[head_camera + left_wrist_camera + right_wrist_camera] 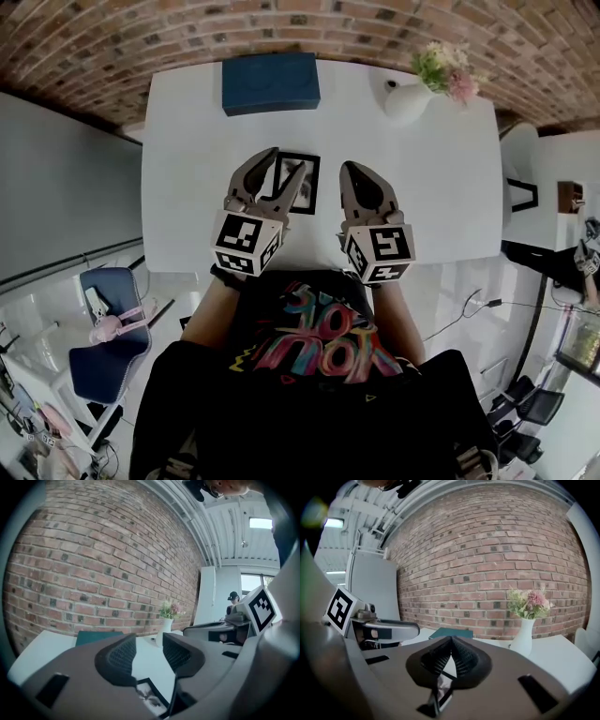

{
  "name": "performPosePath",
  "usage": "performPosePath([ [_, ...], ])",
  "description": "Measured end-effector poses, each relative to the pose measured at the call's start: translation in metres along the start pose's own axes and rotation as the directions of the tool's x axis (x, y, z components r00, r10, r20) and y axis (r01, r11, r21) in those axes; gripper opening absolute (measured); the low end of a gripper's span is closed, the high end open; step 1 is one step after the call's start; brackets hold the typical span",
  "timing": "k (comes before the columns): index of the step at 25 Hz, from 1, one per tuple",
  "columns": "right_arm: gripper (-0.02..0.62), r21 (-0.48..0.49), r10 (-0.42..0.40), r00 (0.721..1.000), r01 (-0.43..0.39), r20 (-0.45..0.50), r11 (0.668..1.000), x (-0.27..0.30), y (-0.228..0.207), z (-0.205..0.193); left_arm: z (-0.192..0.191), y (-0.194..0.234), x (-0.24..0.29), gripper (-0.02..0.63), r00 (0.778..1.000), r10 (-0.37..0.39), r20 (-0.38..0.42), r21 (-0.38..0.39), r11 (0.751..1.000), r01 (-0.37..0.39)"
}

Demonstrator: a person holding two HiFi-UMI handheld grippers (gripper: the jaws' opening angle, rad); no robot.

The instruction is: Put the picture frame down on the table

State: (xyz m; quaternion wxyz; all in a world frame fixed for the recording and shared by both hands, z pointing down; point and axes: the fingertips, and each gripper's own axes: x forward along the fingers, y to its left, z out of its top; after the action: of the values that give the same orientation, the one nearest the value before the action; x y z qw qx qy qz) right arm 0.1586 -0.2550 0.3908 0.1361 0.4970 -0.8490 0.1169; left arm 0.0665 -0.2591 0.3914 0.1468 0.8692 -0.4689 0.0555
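Note:
The picture frame (310, 190), black with a white mat, lies flat on the white table (431, 197) in front of me. My left gripper (289, 161) hovers over the frame's left part with its jaws open and nothing between them. In the left gripper view the frame (149, 696) shows low down, under the gap of the open left gripper (149, 645). My right gripper (352, 168) is held just right of the frame, its tips touching and empty. The right gripper view shows the right gripper (451, 642) shut, with a sliver of the frame (441, 692) below.
A dark blue box (270, 82) lies at the table's far edge by the brick wall. A white vase with flowers (412, 96) stands at the far right. A blue chair (108, 342) is on the floor to my left.

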Motion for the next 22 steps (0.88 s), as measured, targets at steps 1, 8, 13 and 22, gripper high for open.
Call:
performPosePath([
  [1,0.02,-0.007,0.002,1.0,-0.002,0.017,1.0,-0.002,0.001,0.007,0.008,0.001,-0.005,0.154,1.0,0.008,0.016,0.006,1.0,-0.008],
  [8,0.02,-0.079,0.049,0.99,-0.039,0.13,0.996,-0.017,0.015,0.052,0.051,-0.007,-0.037,0.043,0.994,-0.005,0.112,0.022,1.0,0.003],
  [13,0.02,-0.106,0.098,0.979,-0.079,0.178,0.991,-0.027,0.029,0.078,0.066,-0.017,-0.052,0.031,0.988,-0.041,0.146,0.034,0.999,0.036],
  [22,0.018,-0.09,0.12,0.973,-0.104,0.195,0.991,-0.041,0.035,0.086,0.072,-0.022,-0.06,0.025,0.985,-0.067,0.161,0.056,0.997,0.059],
])
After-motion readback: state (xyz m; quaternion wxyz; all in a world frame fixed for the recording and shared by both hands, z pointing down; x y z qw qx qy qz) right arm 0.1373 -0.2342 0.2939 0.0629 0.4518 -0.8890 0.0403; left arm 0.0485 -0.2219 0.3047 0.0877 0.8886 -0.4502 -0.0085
